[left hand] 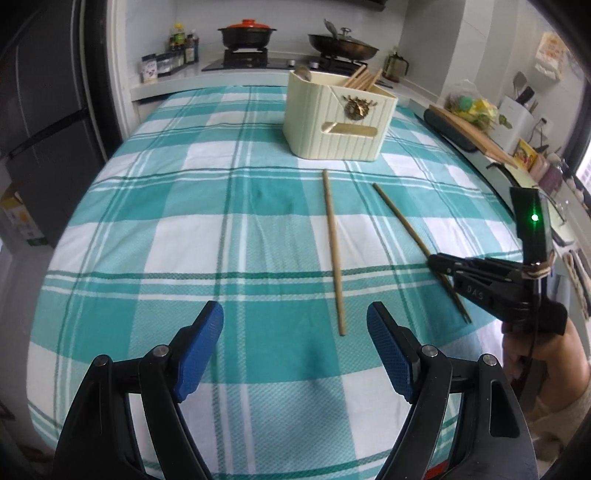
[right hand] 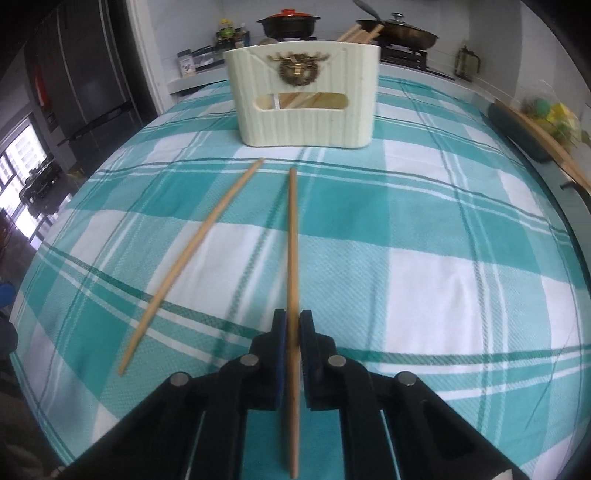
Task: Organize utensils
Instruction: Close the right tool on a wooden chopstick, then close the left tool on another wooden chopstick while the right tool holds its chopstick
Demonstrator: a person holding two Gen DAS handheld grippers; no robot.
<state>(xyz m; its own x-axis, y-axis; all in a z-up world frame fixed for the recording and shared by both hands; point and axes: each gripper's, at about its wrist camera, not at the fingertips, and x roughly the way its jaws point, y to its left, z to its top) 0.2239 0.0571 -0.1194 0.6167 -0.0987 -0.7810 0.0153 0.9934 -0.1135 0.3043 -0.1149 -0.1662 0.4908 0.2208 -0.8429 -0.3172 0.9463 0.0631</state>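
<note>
A cream utensil holder (left hand: 338,118) stands at the far side of the teal plaid tablecloth (left hand: 184,221) and holds several wooden chopsticks; it also shows in the right wrist view (right hand: 304,99). One loose chopstick (left hand: 333,247) lies on the cloth ahead of my left gripper (left hand: 295,350), which is open and empty. My right gripper (right hand: 292,328) is shut on a second chopstick (right hand: 293,240) that points toward the holder. In the left wrist view the right gripper (left hand: 437,264) grips that chopstick (left hand: 400,218) at the right. The loose chopstick (right hand: 195,254) lies left of it.
A stove with a black pot (left hand: 246,35) and a pan (left hand: 343,42) stands behind the table. Bottles and jars (left hand: 173,55) sit at the back left. A cutting board (left hand: 476,133) and clutter line the counter at right. A dark fridge (left hand: 48,129) stands at left.
</note>
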